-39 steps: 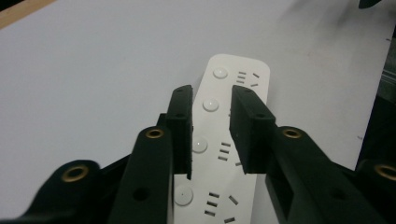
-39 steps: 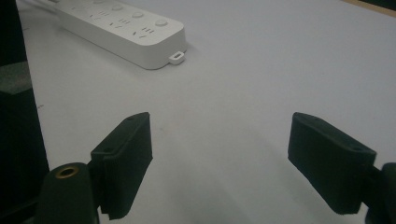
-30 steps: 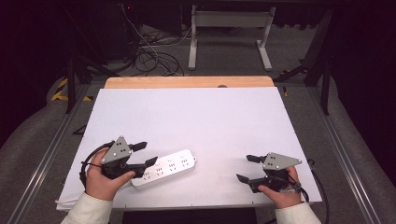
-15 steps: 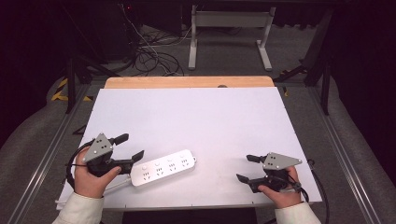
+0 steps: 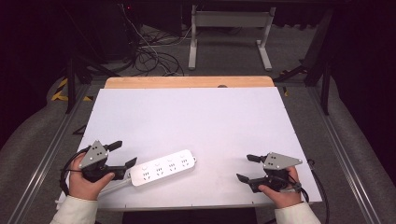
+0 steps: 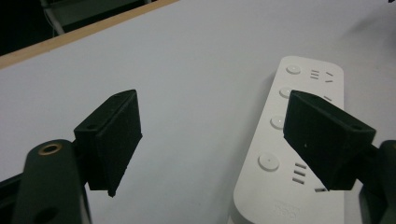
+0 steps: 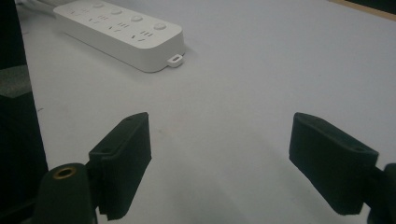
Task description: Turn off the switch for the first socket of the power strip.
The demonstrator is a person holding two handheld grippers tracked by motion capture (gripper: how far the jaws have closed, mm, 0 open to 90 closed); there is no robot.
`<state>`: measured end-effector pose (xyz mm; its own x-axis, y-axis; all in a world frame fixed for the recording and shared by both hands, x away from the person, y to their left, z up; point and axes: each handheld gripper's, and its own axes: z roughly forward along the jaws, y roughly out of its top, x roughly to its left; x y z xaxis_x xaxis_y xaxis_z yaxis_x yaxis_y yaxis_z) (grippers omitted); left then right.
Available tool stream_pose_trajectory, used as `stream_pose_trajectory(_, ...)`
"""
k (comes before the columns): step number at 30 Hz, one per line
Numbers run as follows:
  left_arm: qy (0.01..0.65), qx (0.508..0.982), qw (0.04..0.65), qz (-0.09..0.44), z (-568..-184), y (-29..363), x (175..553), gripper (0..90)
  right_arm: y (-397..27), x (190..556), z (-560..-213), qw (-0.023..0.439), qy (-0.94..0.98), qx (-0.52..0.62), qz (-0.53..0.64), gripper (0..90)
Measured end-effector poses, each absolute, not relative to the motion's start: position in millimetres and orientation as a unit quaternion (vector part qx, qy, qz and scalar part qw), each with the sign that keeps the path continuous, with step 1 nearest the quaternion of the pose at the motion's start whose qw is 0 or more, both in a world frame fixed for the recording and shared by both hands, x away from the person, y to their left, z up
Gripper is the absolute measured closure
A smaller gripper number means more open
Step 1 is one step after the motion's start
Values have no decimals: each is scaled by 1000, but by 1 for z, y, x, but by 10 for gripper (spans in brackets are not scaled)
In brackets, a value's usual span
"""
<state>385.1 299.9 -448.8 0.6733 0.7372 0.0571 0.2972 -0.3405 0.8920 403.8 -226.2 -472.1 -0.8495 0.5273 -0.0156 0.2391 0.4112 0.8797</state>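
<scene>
A white power strip (image 5: pixel 163 167) lies flat near the front of the white table top (image 5: pixel 187 121), angled slightly, with its cord (image 5: pixel 113 185) running off to the lower left. My left gripper (image 5: pixel 124 153) is open just left of the strip's near end. In the left gripper view the strip (image 6: pixel 306 81) lies along the right side, and the right jaw of the left gripper (image 6: pixel 219 135) hangs over it without touching. My right gripper (image 5: pixel 244 167) rests open at the front right, well apart from the strip. The right gripper view shows this gripper (image 7: pixel 219 158) with bare table between its jaws and the strip (image 7: pixel 116 35) farther off.
The table's wooden far edge (image 5: pixel 187 82) runs along the back. Beyond it on the dark floor are tangled cables (image 5: pixel 149 51) and a metal frame (image 5: pixel 229 32). Metal rails (image 5: pixel 51 149) flank the table on both sides.
My left gripper has drawn back to the left, from over the strip's near end to just beside it. The strip and the right gripper have stayed put.
</scene>
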Motion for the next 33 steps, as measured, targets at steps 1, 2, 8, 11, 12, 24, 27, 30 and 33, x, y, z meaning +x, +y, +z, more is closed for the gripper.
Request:
stream_pose_trajectory(1, 331, 785, 469, 233, -451, 302, 385, 209, -226, 404, -472, 147, 827, 232, 491, 214)
stream_pose_trajectory(2, 333, 785, 468, 231, -454, 303, 384, 209, -226, 404, -472, 146, 827, 232, 491, 211)
stream_pose_trajectory(8, 349, 777, 472, 230, -466, 314, 378, 207, -226, 404, -473, 146, 828, 232, 490, 206)
stream_pose_trajectory(11, 357, 778, 463, 231, -471, 318, 377, 209, -226, 404, -473, 145, 827, 233, 490, 205)
stream_pose_trajectory(12, 357, 779, 463, 228, -472, 319, 376, 209, -227, 404, -473, 145, 827, 233, 490, 204)
stream_pose_trajectory(24, 375, 774, 446, 246, -481, 323, 368, 213, -228, 406, -474, 141, 827, 234, 491, 182)
stream_pose_trajectory(27, 375, 780, 435, 251, -481, 321, 369, 216, -228, 406, -474, 141, 826, 236, 492, 182)
stream_pose_trajectory(30, 378, 775, 440, 251, -480, 323, 369, 220, -228, 406, -474, 140, 826, 235, 493, 182)
stream_pose_trajectory(33, 383, 766, 451, 252, -479, 325, 368, 222, -228, 406, -474, 140, 826, 235, 493, 182)
